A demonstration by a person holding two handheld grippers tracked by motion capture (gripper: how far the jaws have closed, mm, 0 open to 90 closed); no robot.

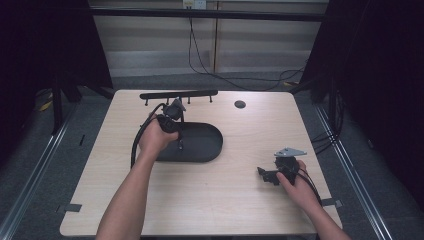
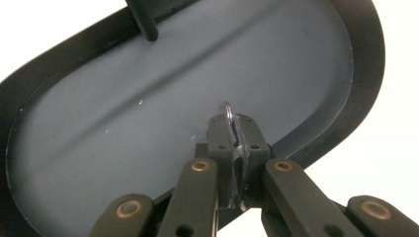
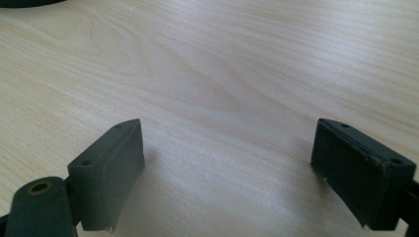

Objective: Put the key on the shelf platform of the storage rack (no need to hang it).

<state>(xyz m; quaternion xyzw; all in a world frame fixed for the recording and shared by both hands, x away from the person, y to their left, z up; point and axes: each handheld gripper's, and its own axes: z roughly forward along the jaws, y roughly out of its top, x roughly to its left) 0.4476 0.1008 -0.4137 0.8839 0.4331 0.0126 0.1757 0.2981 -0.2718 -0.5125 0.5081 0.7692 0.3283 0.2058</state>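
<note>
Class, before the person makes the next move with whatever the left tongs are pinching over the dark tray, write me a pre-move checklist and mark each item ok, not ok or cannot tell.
1. Left tongs closed on the small metal ring: ok, the ring's top edge shows between the shut jaws.
2. Ring over the oval black tray: ok, tray floor lies behind the tips.
3. Tray floor free of other items: ok in the part seen; just a faint crease.
4. Right tongs out of the way: ok, open and empty over bare table, near the right front edge.
5. Ring touching the tray floor: cannot tell.
6. Black bar at the far edge undisturbed: ok, apart from the tray.
</note>
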